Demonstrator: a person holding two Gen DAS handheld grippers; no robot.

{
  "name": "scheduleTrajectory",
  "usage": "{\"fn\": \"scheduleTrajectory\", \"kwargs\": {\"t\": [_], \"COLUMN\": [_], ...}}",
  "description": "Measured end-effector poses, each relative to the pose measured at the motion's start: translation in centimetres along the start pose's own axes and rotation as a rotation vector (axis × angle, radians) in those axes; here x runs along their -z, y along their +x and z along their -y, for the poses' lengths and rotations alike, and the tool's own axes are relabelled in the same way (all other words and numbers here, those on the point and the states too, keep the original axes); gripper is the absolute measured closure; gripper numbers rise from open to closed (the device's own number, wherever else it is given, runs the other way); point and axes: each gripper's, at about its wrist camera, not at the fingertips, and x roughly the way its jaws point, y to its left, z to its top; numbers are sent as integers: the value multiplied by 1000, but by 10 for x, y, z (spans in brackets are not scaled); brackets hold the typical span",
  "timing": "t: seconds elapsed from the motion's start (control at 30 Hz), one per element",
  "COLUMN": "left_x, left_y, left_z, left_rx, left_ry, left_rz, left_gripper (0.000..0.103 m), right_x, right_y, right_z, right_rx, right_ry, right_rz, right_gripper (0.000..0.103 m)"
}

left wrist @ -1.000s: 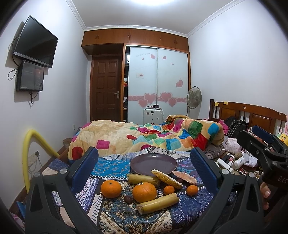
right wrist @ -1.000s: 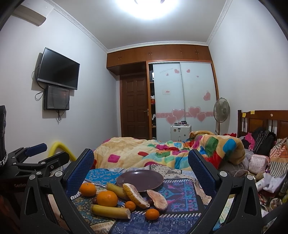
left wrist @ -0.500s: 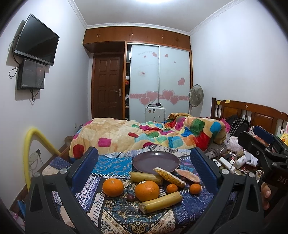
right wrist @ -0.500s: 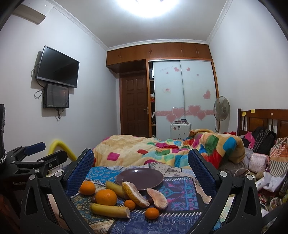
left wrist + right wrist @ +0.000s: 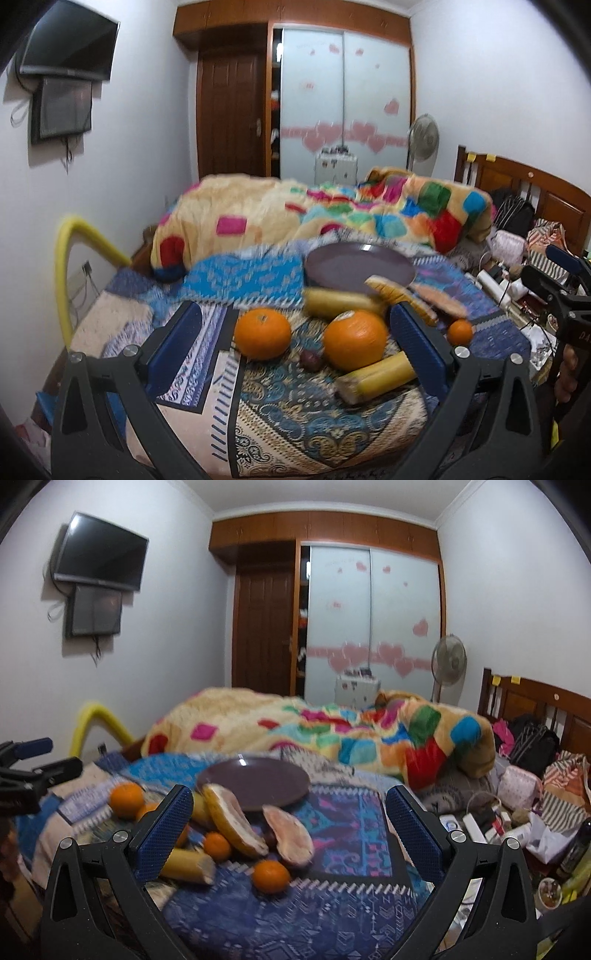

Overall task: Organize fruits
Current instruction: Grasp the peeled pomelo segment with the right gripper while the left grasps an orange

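Note:
Fruit lies on a patterned cloth on the bed. My left gripper [image 5: 295, 339] is open over two big oranges [image 5: 263, 334] [image 5: 355, 339], a banana piece [image 5: 376, 376] and a small dark fruit [image 5: 311, 358]. Another banana [image 5: 340, 304], pomelo wedges [image 5: 402, 297] and a small tangerine [image 5: 460, 331] lie nearer an empty purple plate [image 5: 360, 271]. My right gripper [image 5: 290, 829] is open above two pomelo wedges [image 5: 232, 821] [image 5: 291, 836] and a tangerine [image 5: 270, 876], with the plate [image 5: 255, 782] behind them.
A rumpled colourful quilt [image 5: 332, 221] lies beyond the plate. Bags, bottles and clutter [image 5: 517, 812] fill the right side by the wooden headboard [image 5: 535, 705]. A yellow padded rail [image 5: 74, 251] stands at the left bed edge. A hand [image 5: 567, 373] holds the other gripper.
Both grippers have dropped and moved forward toward the fruit, which now looks much closer and lies between the fingers. Both stay open; the views are motion-blurred.

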Motion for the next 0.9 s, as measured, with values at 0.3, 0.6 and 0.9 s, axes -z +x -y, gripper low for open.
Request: {"fn": "scheduleTrajectory", "kwargs": {"t": [0.3, 0.6, 0.9], "left_x": [13, 16, 19], "left_y": [76, 117, 139], "left_z": [-38, -49, -43], "left_rx": [-8, 16, 38], "left_ry": [-62, -59, -23], "left_rz": [-183, -297, -360], "left_gripper": [11, 14, 22], "right_x": [17, 21, 27], "right_y": [52, 100, 129], "right_z": [13, 23, 27], "right_rx": [-1, -100, -194], "right_ry": [-39, -39, -28], "right_rz": [-171, -312, -451], "right_gripper": [0, 14, 30]}}
